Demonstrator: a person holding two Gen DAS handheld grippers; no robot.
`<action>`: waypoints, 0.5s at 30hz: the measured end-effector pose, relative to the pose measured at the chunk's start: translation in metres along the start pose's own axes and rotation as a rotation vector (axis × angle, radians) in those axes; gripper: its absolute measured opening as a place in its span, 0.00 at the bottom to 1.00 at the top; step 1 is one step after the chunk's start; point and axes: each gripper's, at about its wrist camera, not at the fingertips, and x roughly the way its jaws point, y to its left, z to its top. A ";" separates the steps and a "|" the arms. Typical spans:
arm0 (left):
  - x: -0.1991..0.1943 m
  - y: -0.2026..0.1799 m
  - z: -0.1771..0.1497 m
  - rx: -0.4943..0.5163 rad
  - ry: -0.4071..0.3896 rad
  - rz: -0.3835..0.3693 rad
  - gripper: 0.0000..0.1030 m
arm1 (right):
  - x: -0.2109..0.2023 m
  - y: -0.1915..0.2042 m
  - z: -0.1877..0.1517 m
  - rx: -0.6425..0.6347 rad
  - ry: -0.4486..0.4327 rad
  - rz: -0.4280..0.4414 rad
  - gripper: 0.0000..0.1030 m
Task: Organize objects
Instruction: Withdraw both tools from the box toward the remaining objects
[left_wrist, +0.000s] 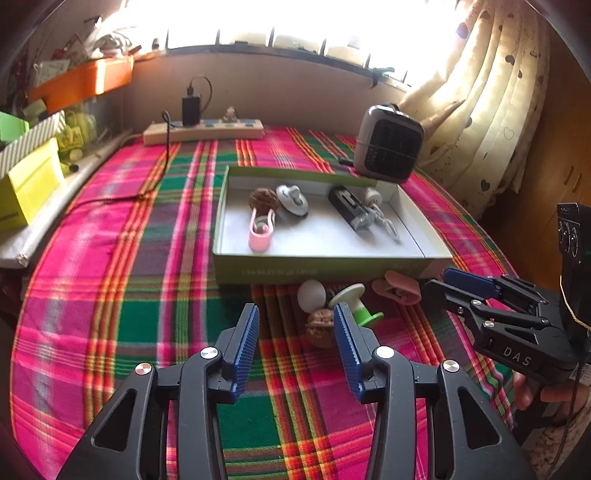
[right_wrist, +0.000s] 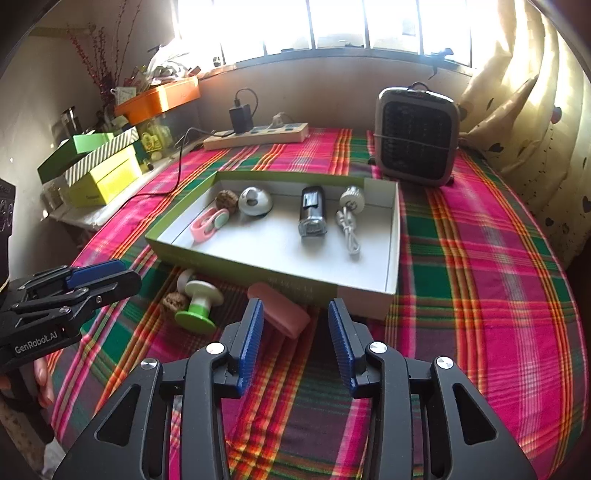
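A shallow green-sided box (left_wrist: 325, 268) (right_wrist: 391, 236) sits on the plaid table. Inside lie a walnut (left_wrist: 262, 199), a pink clip (left_wrist: 260, 232), a grey knob (left_wrist: 292, 201), a black-and-silver device (left_wrist: 349, 208) and a white cable (right_wrist: 347, 230). In front of the box lie a white ball (left_wrist: 311, 294), a walnut (left_wrist: 318, 326) (right_wrist: 174, 302), a green-and-white spool (left_wrist: 360, 302) (right_wrist: 197, 302) and a pink case (left_wrist: 397, 290) (right_wrist: 280, 308). My left gripper (left_wrist: 295, 345) is open, just before the walnut. My right gripper (right_wrist: 295, 339) is open, near the pink case.
A grey fan heater (right_wrist: 415, 136) stands behind the box at the right. A power strip (left_wrist: 203, 131) with a charger lies at the back. Stacked boxes (right_wrist: 99, 166) and an orange tray (right_wrist: 159, 98) fill the left side. A curtain (right_wrist: 524, 92) hangs at right.
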 end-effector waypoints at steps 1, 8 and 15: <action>0.003 -0.001 -0.001 0.006 0.008 -0.001 0.40 | 0.001 0.000 -0.002 -0.005 0.005 0.003 0.42; 0.015 -0.011 -0.003 0.019 0.045 -0.025 0.40 | 0.012 -0.001 -0.004 -0.029 0.036 0.009 0.43; 0.025 -0.012 0.000 0.013 0.072 -0.010 0.40 | 0.023 0.000 -0.002 -0.057 0.060 0.038 0.47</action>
